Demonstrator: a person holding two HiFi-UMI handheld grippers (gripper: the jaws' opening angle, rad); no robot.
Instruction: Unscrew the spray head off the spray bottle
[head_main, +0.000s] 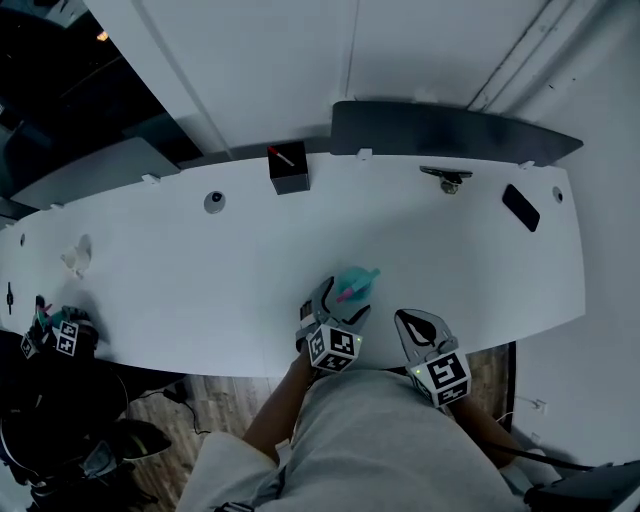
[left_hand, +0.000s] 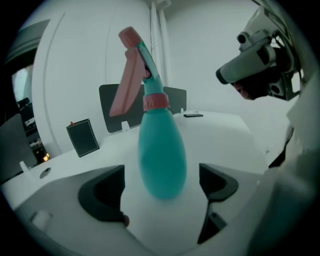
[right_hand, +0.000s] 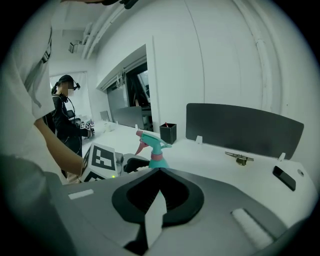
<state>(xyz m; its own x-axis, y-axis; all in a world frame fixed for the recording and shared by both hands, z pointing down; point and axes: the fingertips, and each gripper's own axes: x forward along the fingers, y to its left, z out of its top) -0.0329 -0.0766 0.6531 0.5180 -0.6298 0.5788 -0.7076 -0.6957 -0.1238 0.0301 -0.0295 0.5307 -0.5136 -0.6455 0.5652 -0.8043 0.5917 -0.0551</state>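
Note:
A teal spray bottle (head_main: 352, 283) with a pink trigger spray head (left_hand: 133, 67) stands on the white table (head_main: 200, 270) near its front edge. My left gripper (head_main: 338, 305) is open, one jaw on each side of the bottle's belly (left_hand: 161, 155). A gap shows on both sides, so neither pad presses on it. The pink collar (left_hand: 155, 101) sits screwed on the neck. To the right, my right gripper (head_main: 424, 330) is shut and holds nothing. In the right gripper view its closed jaws (right_hand: 160, 172) point at the bottle (right_hand: 156, 152).
A black pen holder (head_main: 288, 170), a metal clip (head_main: 446, 178) and a black phone (head_main: 520, 207) lie along the table's far edge before a dark panel (head_main: 450, 130). Crumpled white material (head_main: 78, 253) lies at the left. Another person (right_hand: 67, 120) with grippers stands there.

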